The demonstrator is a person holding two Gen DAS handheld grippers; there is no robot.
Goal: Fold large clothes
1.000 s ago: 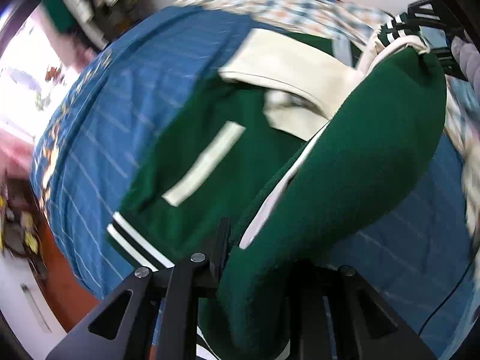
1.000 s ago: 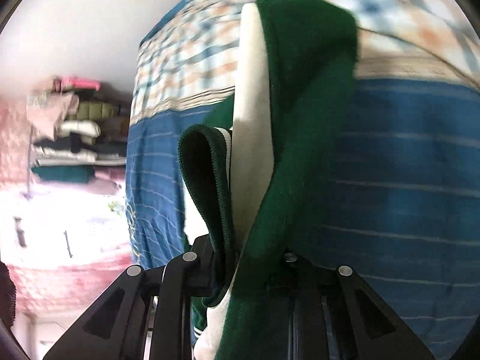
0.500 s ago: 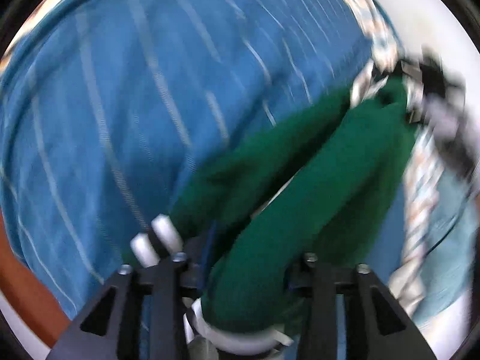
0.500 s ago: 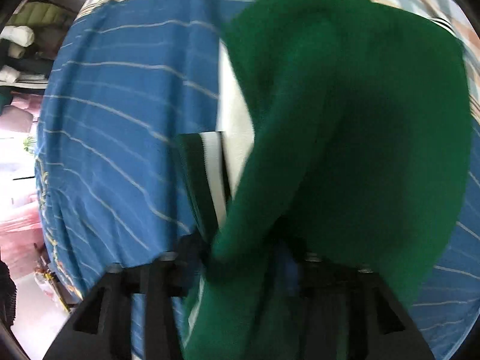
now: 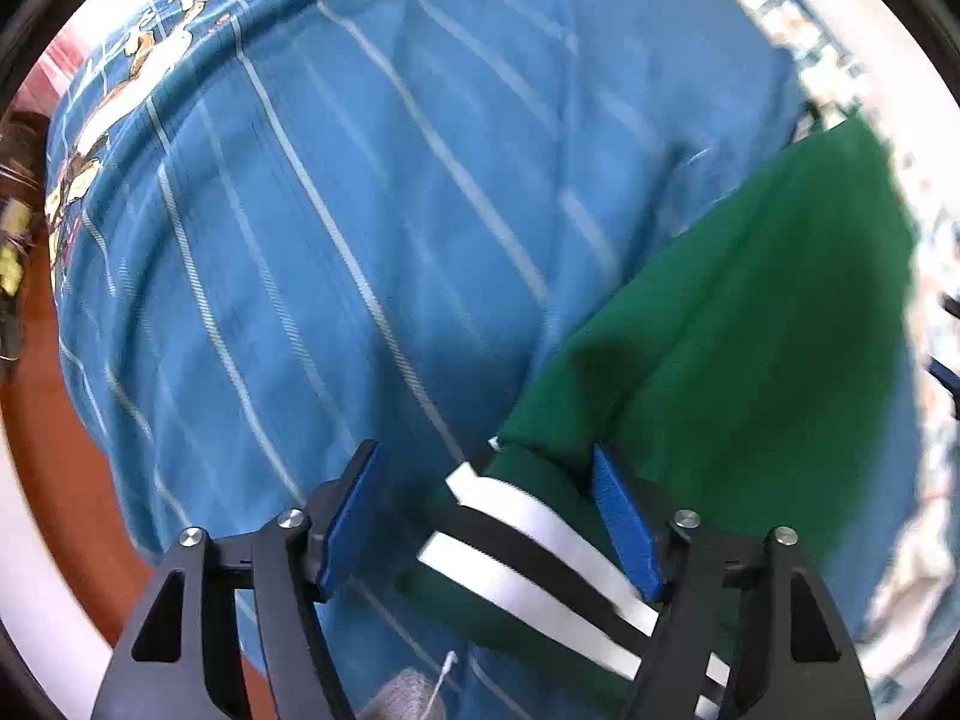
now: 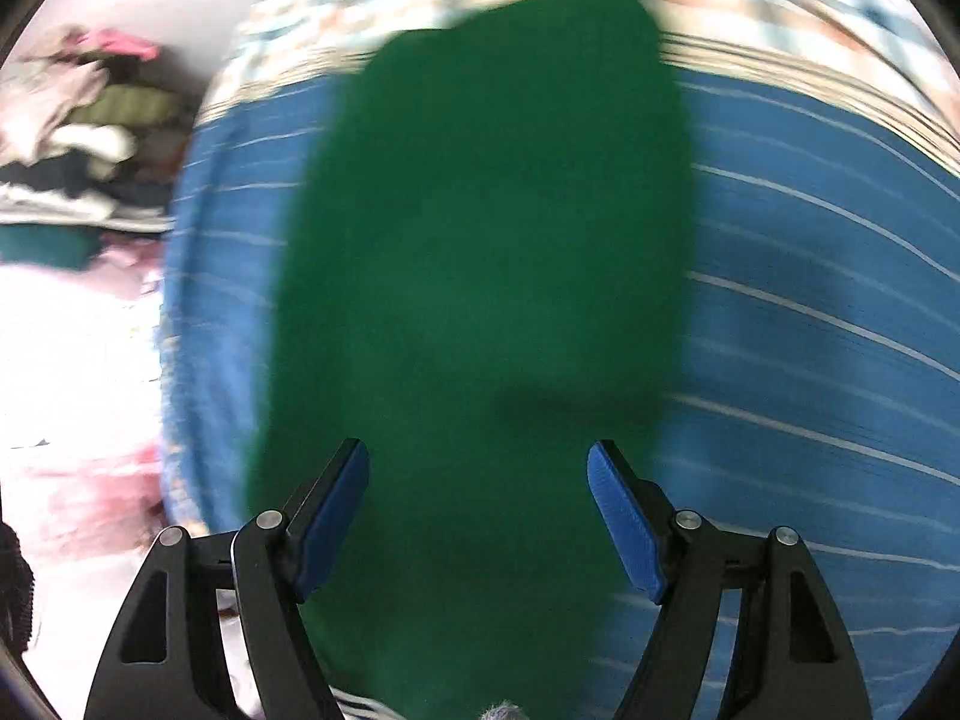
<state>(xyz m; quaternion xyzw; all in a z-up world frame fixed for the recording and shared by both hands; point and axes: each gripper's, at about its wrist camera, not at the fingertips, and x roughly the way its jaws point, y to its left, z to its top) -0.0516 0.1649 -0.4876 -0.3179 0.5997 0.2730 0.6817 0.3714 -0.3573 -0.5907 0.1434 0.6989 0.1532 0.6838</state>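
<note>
- My left gripper (image 5: 486,510) points down at the bed, and its jaws are opening; the blue-padded fingers (image 5: 624,522) stand wide apart.
- Between those fingers lies the ribbed hem (image 5: 528,546) of a dark green fleece jacket (image 5: 750,330), banded in black and white. The hem rests close against the right-hand pad, but I see no squeeze on it; the left-hand pad is clear of the cloth.
- The jacket lies on the blue bedspread with thin pale stripes (image 5: 360,210), stretching from the left gripper up toward the right of that view, where its far end meets a checked pale cloth (image 5: 840,72).
- My right gripper (image 6: 480,516) hovers over the same jacket (image 6: 498,240), jaws opening as well, fingers (image 6: 624,516) spread wide with nothing clamped; green cloth fills the gap below them.
- In the right wrist view the jacket reads as a long, flat green panel running away from me down the middle of the blue bedspread (image 6: 810,300), its far end reaching the checked cloth (image 6: 750,18). This view is motion-blurred, so I cannot make out seams or folds.
- Off the bed's left edge in that view sits a pile of folded clothes (image 6: 90,138), blurred.
- A strip of reddish-brown floor (image 5: 66,450) shows beside the bed in the left wrist view.
</note>
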